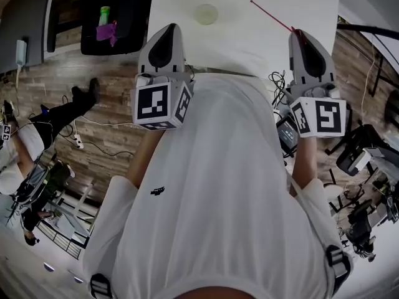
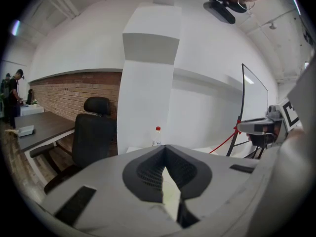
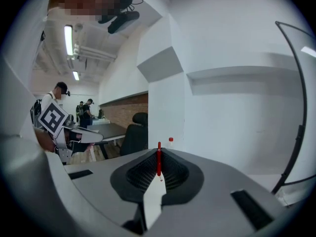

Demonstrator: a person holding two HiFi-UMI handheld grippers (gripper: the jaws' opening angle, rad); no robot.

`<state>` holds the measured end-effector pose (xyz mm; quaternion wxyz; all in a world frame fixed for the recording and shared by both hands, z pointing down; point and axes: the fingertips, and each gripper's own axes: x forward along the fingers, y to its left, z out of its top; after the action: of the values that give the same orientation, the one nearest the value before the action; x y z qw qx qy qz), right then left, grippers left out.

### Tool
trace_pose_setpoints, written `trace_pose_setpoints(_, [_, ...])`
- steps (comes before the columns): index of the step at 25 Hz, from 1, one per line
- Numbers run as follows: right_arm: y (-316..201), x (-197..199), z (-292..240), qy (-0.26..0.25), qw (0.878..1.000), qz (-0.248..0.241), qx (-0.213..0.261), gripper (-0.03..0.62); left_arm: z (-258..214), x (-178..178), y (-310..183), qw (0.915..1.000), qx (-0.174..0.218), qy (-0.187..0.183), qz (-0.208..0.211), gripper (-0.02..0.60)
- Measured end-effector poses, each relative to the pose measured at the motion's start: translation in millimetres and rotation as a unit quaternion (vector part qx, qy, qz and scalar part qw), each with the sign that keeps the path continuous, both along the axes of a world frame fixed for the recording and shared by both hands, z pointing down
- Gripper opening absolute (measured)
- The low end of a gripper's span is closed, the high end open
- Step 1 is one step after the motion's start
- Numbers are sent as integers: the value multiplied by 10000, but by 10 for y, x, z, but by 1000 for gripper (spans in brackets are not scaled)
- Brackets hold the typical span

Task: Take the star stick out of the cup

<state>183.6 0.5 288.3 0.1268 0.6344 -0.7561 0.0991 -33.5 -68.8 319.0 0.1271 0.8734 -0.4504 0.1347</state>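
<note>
A pale cup (image 1: 206,13), seen from above, stands on the white table (image 1: 249,36), far from both grippers. My right gripper (image 1: 299,35) is shut on a thin red stick (image 1: 272,15) that slants up and left over the table. In the right gripper view the stick (image 3: 158,161) stands pinched between the closed jaws of the right gripper (image 3: 158,149). The left gripper view shows that stick (image 2: 223,144) running from the right gripper down toward the table. My left gripper (image 1: 167,30) hangs at the table's near edge; its jaw tips meet with nothing between them (image 2: 165,147). I see no star on the stick.
A red-capped bottle (image 2: 157,136) stands on the table. A black office chair (image 2: 93,132) and a dark desk (image 2: 34,130) are on the left, with people beyond. A thin black stand (image 2: 243,102) rises at the right. Cables lie on the wood floor (image 1: 93,142).
</note>
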Motion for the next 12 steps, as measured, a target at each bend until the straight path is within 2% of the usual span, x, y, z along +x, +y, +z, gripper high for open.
trace_pose_setpoints(12, [-17,-45,0,-99,9999,11,-34,18,17,12,-8,10000,-8,31,53,-6])
